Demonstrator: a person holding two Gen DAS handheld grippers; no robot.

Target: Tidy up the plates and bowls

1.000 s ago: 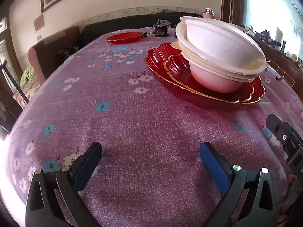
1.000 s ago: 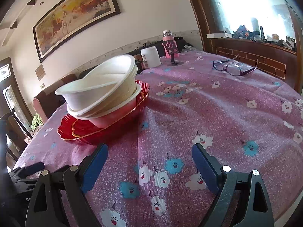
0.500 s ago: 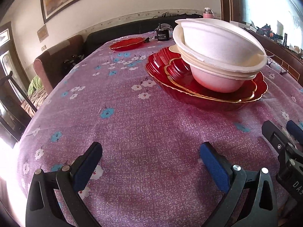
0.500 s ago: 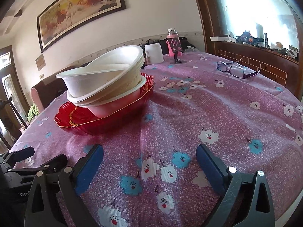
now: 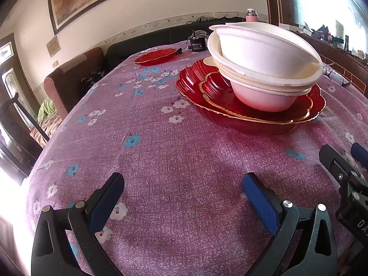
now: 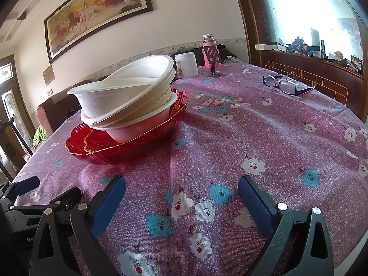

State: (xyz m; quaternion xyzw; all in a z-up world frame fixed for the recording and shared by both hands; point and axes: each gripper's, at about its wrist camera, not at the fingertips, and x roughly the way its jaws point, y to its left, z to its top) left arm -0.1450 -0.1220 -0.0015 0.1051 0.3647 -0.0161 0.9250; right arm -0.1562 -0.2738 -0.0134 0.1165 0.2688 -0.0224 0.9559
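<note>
I have both claws hovering low over the round table under its purple flowered tablecloth [image 5: 174, 161], and neither grips anything. My left gripper [image 5: 182, 185] stands released, its blue pads spread wide over bare cloth. My right gripper [image 6: 181, 187] has just been opening and now stands spread wide too, with only the cloth between its pads.

The stack of white foam bowls [image 5: 264, 69] sits nested and tilted, resting in the large red glass plates with scalloped gold rims [image 5: 191, 85]; a smaller red plate lies inside the bigger one. From the right wrist the same bowls [image 6: 124, 101] and red plates [image 6: 96, 145] lie ahead to the left.

One more small red gold-rimmed plate [image 5: 155, 56] sits alone at the far side of the table, well apart from the stack.

Purple-framed glasses [image 6: 287, 85] lie on the cloth near the window, and a pink bottle [image 6: 209, 53] and a white cylindrical tub [image 6: 186, 64] stand at the far edge.
</note>
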